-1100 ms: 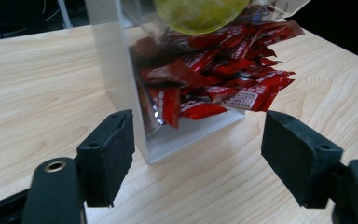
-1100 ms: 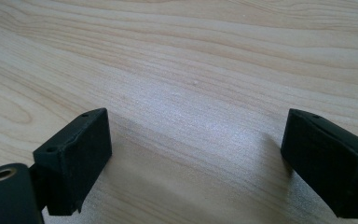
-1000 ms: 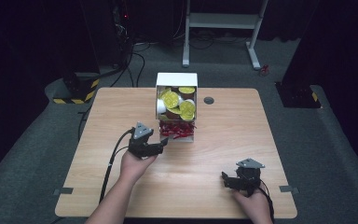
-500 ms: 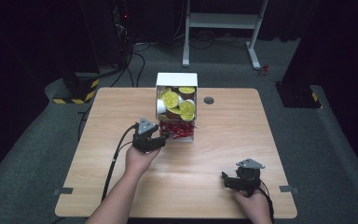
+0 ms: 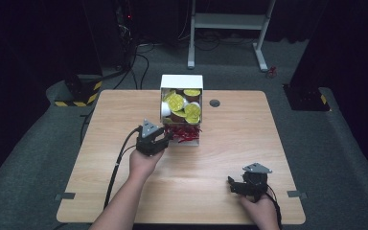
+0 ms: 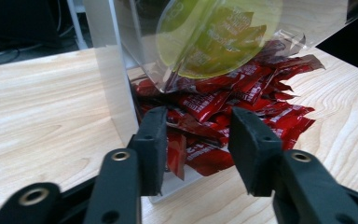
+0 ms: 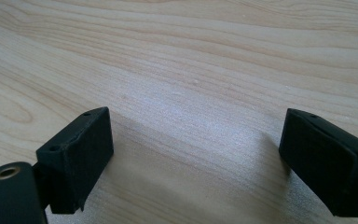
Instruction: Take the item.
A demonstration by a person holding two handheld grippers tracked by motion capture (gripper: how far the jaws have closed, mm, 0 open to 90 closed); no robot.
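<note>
My left gripper (image 5: 168, 138) sits at the open lower front of a clear dispenser box (image 5: 181, 110) near the far middle of the counter (image 5: 100, 143). Its jaws are apart, with a gap between them, and they reach into the pile of red sachets (image 6: 223, 116) that spills from the bottom of the box. In the left gripper view the sachets lie between and just beyond my two jaws; I cannot tell whether either jaw touches one. The box's clear side wall (image 6: 116, 79) stands just beside the jaw at the left of that view. Above the sachets, behind the clear front, hangs a yellow-green lidded pod (image 6: 219, 32), and the high view shows several such pods (image 5: 182, 105) stacked in the upper part of the box.

My right gripper (image 5: 237, 187) rests low near the counter's near right corner, well apart from the box, jaws spread wide over bare wood (image 7: 191, 84).

A small dark round grommet (image 5: 214, 103) lies just right of the box. The counter is open on both sides of the box and between my two hands. My left gripper's cable (image 5: 117, 163) trails toward the near edge.
</note>
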